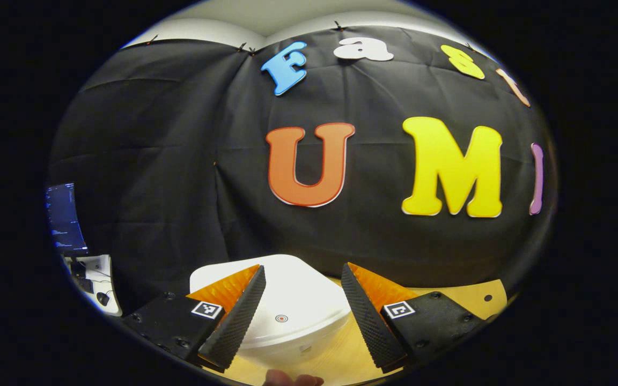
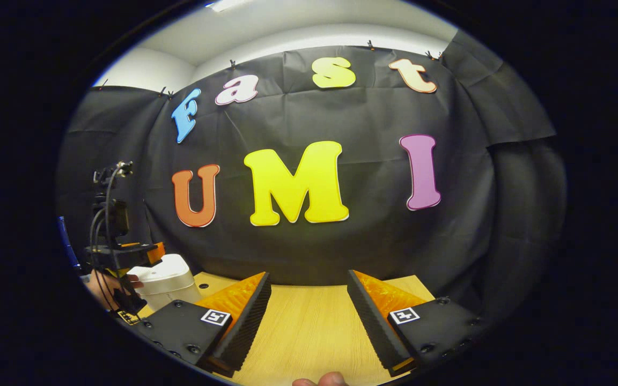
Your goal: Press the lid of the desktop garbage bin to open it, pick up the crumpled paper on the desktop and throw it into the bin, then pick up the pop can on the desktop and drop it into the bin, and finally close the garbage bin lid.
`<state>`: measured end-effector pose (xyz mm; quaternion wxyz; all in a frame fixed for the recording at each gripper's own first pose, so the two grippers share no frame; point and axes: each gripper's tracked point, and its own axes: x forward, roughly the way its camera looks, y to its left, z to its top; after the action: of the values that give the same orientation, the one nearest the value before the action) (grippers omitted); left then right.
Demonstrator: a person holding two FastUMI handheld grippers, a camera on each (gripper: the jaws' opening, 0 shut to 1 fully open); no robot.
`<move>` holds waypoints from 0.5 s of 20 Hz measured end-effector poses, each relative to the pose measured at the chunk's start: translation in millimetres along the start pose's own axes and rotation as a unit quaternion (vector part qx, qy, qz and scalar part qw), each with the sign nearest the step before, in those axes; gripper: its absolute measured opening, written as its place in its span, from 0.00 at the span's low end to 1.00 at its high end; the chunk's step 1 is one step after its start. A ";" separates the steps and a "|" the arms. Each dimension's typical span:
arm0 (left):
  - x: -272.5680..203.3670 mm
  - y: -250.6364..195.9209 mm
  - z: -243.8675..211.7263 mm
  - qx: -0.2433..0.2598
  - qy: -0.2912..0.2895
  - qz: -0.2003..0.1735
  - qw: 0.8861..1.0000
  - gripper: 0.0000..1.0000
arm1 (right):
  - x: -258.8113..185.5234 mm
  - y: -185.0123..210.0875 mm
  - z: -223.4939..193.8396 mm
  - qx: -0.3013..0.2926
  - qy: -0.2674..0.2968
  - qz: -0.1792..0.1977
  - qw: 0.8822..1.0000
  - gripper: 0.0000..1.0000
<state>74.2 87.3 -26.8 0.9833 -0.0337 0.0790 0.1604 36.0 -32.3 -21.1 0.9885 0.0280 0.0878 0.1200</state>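
So the left claw is spread wide, nothing between its fingers, and it hangs right over the white garbage bin. In the left gripper view the bin sits dead centre at 6 o'clock, with its lid down and a little round red-ringed mark on top. The fingers cut off both sides of the bin and its base runs out of sight at the bottom, so it's hard to say how close the fingers are to the lid or whether they touch it. A fingertip of the person peeks in at the very bottom edge. Over at 8 o'clock there's a blue screen and some white gear under it, too warped to make out.

The right claw is also spread open and empty, over bare wooden tabletop. A bit of a fingertip shows at 6 o'clock here too. In the right gripper view the bin sits off at 8 o'clock near the back edge of the tabletop, with the left claw parked above it, cables trailing up from it and a hand holding it from below. That corner is small and dark, so how the left claw meets the lid can't be told from there.
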 end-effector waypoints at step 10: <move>-102.1 -57.9 25.9 -0.001 -0.045 -0.195 0.980 0.93 | -30.0 53.1 25.3 -0.022 -0.056 -0.017 0.998 0.92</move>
<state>0.9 3.3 18.1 0.9982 -0.0426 0.0261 -0.0330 -0.4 11.1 12.9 0.9942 0.0111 0.0304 0.1030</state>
